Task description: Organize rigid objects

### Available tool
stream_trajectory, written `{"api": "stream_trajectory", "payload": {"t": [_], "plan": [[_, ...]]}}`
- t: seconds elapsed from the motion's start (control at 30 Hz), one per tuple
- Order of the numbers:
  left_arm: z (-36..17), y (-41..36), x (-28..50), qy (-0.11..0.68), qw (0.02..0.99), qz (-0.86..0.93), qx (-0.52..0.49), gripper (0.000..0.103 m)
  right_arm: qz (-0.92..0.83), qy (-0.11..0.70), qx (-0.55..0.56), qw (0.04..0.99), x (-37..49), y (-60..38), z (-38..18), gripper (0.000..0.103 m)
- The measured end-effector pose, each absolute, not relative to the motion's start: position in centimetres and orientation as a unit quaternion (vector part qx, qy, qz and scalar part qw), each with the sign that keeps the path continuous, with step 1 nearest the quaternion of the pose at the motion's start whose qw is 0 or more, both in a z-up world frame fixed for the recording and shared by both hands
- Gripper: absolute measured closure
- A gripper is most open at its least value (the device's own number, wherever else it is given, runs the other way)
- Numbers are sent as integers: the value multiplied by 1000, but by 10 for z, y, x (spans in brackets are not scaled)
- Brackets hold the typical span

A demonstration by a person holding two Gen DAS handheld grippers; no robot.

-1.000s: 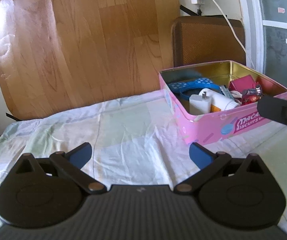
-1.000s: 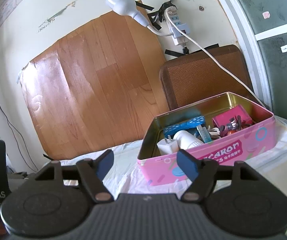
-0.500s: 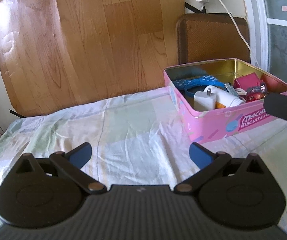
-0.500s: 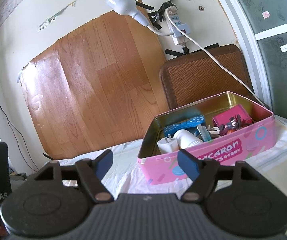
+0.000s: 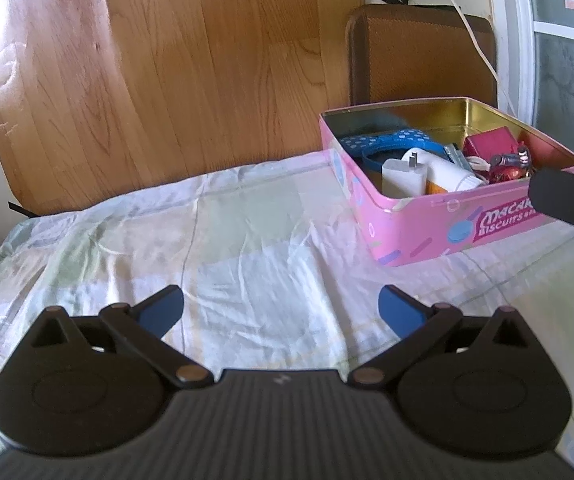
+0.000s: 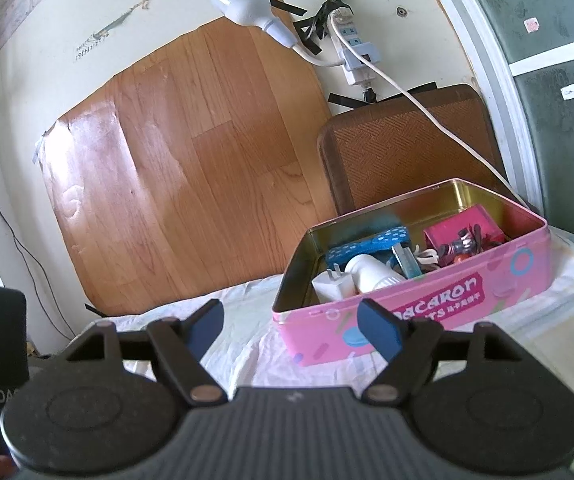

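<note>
The left gripper (image 5: 281,307) stands with its jaws spread wide and nothing between its blue pads (image 5: 163,306). It hangs over a wrinkled, pale checked sheet (image 5: 227,240) that covers the surface below.

The right gripper (image 6: 291,322) also has its jaws spread, with nothing between them. In the right wrist view its right pad (image 6: 379,326) overlaps the near wall of the tin; whether it touches the tin cannot be told. In the left wrist view, a black part of the right gripper enters from the right edge, in front of the tin's near right corner.

The pink tin (image 5: 439,224) sits open on the sheet, to the right of the left gripper and ahead of the right gripper. Its inside is gold-coloured. The rigid objects lie inside it:
- a white charger plug (image 5: 403,178), at the near left corner;
- a white cylinder (image 5: 449,170), just beside the plug;
- a blue dotted band (image 5: 383,140), toward the back left;
- a red box (image 5: 491,146), toward the back right;
- a small red figure (image 5: 509,166), in front of the red box.

A wood-pattern panel (image 6: 191,184) leans against the wall behind the sheet. A brown woven panel (image 6: 403,148) stands behind the tin. A white power strip (image 6: 353,52) with a cable is fixed to the wall above.
</note>
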State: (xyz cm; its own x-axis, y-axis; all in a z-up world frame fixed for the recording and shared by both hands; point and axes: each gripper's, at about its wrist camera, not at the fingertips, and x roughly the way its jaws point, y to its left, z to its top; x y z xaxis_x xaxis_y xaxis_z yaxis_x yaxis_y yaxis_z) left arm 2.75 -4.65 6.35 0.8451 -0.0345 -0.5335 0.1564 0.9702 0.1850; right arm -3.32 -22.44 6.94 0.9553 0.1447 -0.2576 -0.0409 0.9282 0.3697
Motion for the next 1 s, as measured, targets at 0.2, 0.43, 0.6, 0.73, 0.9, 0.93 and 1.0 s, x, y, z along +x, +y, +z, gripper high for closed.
{"api": "stream_trajectory", "payload": {"t": [0.2,0.43,0.6,0.73,0.9,0.93,1.0], "plan": [[60,-49,28,282,951,-52,114,0,46,146,186,971,-31,-225,66,27],[58,-49,30,287,950,-53,114,0,47,149,187,970,-29,-225,64,27],[56,-50,31,291,948,-52,114,0,48,152,188,969,-29,-225,63,27],[54,-50,31,294,947,-52,115,0,48,154,188,969,-29,-226,62,26],[52,-51,32,298,946,-53,114,0,49,155,189,969,-28,-226,62,26],[52,-51,32,298,946,-53,114,0,49,155,188,969,-28,-227,62,26],[51,-51,32,300,946,-52,114,0,48,155,188,969,-28,-227,62,26]]}}
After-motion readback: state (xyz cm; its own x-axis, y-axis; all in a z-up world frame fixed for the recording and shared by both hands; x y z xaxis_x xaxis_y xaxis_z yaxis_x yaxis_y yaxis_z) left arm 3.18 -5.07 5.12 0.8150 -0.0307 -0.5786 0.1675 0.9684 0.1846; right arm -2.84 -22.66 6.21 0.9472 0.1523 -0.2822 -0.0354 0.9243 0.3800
